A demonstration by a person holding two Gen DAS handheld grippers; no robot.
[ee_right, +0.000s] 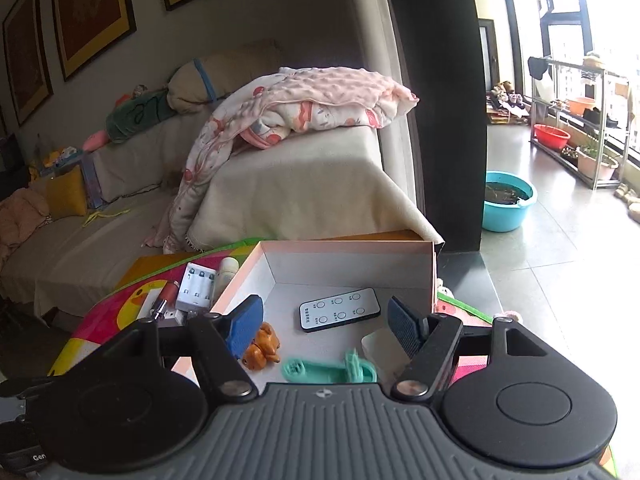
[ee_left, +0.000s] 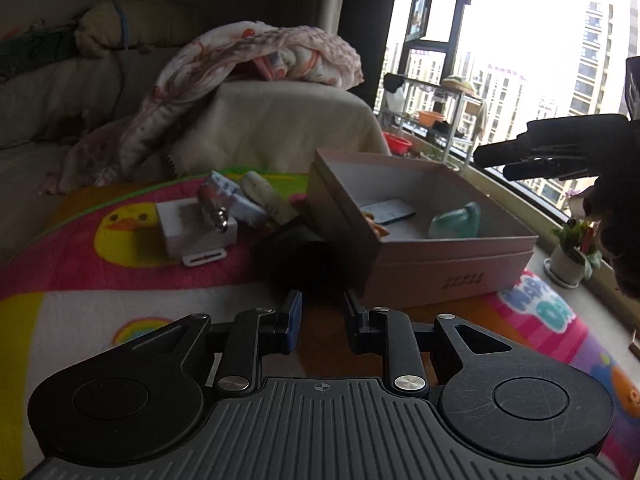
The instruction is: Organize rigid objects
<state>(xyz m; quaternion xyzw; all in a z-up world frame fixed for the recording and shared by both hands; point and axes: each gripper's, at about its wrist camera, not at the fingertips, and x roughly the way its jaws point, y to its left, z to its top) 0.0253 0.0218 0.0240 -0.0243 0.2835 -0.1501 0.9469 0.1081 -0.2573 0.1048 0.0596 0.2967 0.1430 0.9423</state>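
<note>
Hovering over the pink box (ee_right: 433,276) with fingers spread and empty, right gripper (ee_right: 326,322); lying inside the box, teal clip (ee_right: 320,370), orange figurine (ee_right: 262,346), black remote (ee_right: 340,309); sitting just outside its left wall, left gripper (ee_left: 320,310), jaws nearly together, nothing pinched, behind a black cylinder (ee_left: 298,254); beyond, battery charger (ee_right: 197,286).

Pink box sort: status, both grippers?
Left gripper shut, empty, at black cylinder. Right gripper open over pink box; remote inside. Nothing blocking.
</note>
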